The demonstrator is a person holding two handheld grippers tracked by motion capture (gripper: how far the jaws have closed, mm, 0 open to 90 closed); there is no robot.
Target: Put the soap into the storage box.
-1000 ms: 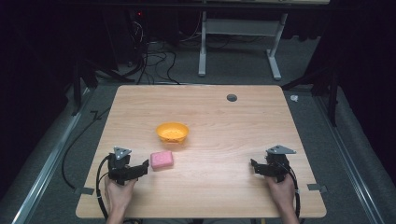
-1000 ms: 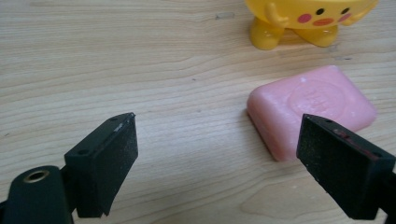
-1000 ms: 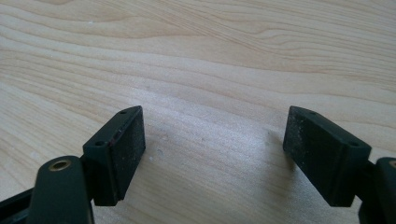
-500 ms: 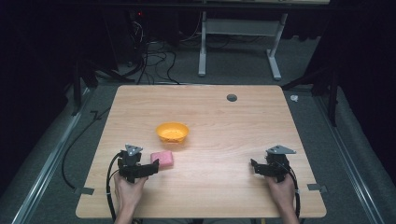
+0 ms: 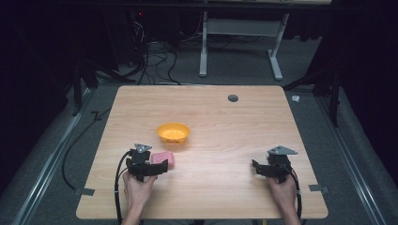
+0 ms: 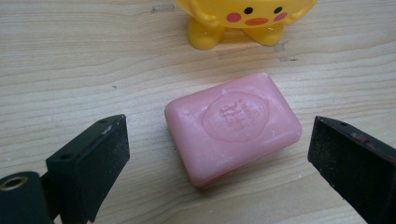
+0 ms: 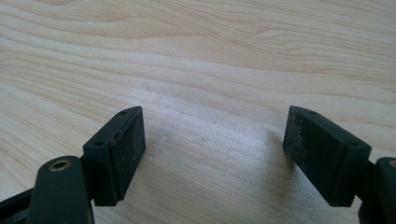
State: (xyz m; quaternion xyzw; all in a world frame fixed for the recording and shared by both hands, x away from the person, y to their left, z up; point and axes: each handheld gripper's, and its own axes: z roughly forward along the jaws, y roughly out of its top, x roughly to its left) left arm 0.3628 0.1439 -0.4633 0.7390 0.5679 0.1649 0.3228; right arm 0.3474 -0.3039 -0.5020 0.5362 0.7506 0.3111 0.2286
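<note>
A pink bar of soap with a stamped oval lies flat on the wooden table; in the high view the soap sits just ahead of my left gripper. In the left gripper view my left gripper is open, its jaws spread wide on either side of the soap and apart from it. Just beyond the soap stands a yellow bowl with a duck face and little feet. My right gripper rests open near the table's front right, and in the right gripper view it has bare wood between its jaws.
A dark round hole marks the table's far right part. Cables and white desk legs lie on the floor beyond the far edge. Metal rails run along the floor on both sides of the table.
My left gripper has slid right and slightly forward along the table until its open jaws flank the pink soap. The right gripper has stayed put.
</note>
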